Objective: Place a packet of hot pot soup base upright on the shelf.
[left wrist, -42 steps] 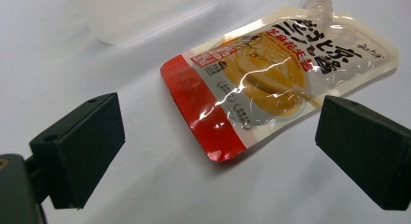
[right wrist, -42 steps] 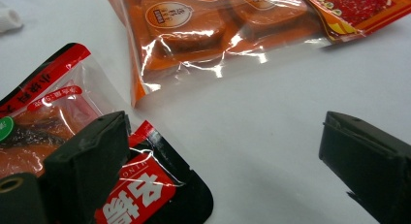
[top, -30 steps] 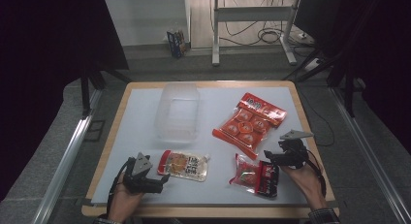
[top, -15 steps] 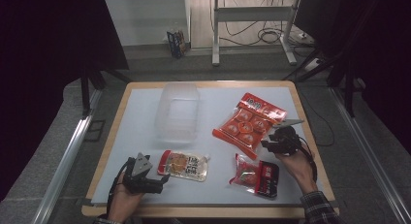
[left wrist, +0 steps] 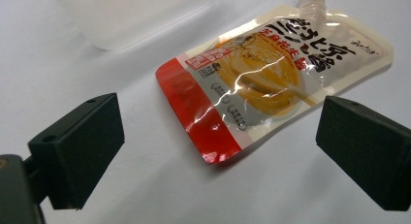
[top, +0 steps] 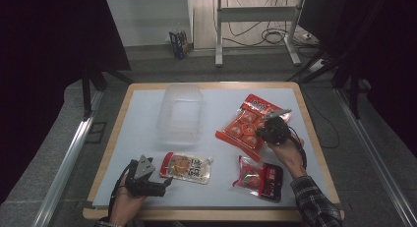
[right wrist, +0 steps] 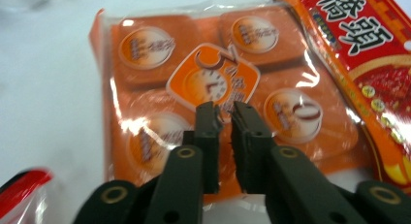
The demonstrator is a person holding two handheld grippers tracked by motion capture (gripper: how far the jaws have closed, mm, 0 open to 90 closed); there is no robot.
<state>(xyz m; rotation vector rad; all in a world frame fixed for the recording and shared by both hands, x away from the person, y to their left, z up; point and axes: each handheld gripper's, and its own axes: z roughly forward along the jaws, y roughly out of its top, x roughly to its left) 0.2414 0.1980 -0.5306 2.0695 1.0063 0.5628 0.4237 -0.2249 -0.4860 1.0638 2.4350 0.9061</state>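
My left gripper (top: 166, 183) (left wrist: 220, 136) rests open near the table's front left, its jaws wide apart and aimed at the red bottom edge of a yellow-and-red sauce pouch (top: 187, 167) (left wrist: 271, 78) lying flat just beyond them. My right gripper (top: 265, 131) (right wrist: 224, 107) hovers over the near end of an orange multi-cup snack pack (top: 243, 124) (right wrist: 160, 54). Its jaws have just been closing and stand almost together, a thin slit left, with nothing between them. A small red packet (top: 258, 177) (right wrist: 24, 185) lies toward the front right, by the right forearm.
A clear plastic container (top: 180, 111) (left wrist: 121, 15) stands at the middle back of the white tabletop (top: 133, 133). The wooden table edge (top: 314, 138) runs close behind the right hand. Table legs and cables are on the floor beyond.
The right hand moved away from the small red packet, back and up the table to the orange pack, and its jaws closed. The left hand stayed put.
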